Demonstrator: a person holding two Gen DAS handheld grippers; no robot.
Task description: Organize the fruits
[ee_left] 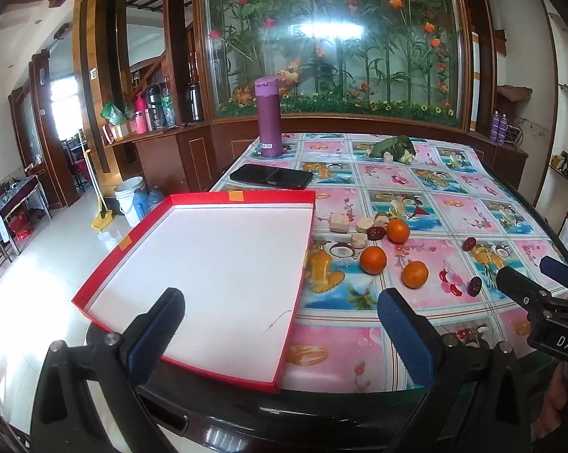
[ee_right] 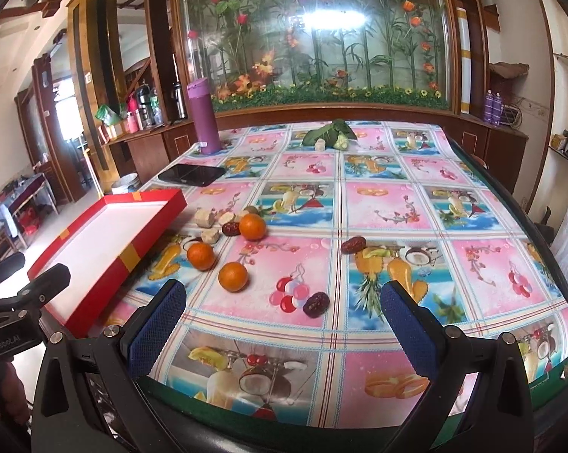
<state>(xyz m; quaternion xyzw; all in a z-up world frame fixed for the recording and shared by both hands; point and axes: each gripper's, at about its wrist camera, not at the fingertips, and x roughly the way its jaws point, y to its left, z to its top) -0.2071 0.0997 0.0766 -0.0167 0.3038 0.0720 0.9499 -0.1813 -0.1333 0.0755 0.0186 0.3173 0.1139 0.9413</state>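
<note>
- The red tray (ee_left: pixel 193 294) sits at the table's left near corner, overhanging the edge a little; its white inside holds nothing.
- The left gripper (ee_left: pixel 280 317) hangs above the tray's near end with its fingers spread wide and nothing between them.
- The right gripper (ee_right: pixel 284 302) hangs over the tablecloth (ee_right: pixel 378 207) near the front edge, fingers also spread wide and holding nothing.
- Three oranges (ee_right: pixel 233 276) lie loose on the cloth just right of the tray, none in it: one nearest the front, one (ee_right: pixel 200 256) closer to the tray, one (ee_right: pixel 252 226) farther back.
- Three dark red dates lie on the cloth: one (ee_right: pixel 316 304) near the front between the right gripper's fingers in its view, one (ee_right: pixel 353 244) out toward the middle, one (ee_right: pixel 231 228) touching or just beside the far orange.
- Beige chunks (ee_right: pixel 202 218) cluster beside the tray's far right corner, next to the far orange.
- A black phone (ee_left: pixel 270 176) lies beyond the tray.
- A purple flask (ee_left: pixel 268 117) stands upright behind the phone, lid on.
- A green leafy bundle (ee_right: pixel 331 134) with pale pieces sits at the far middle of the table.
</note>
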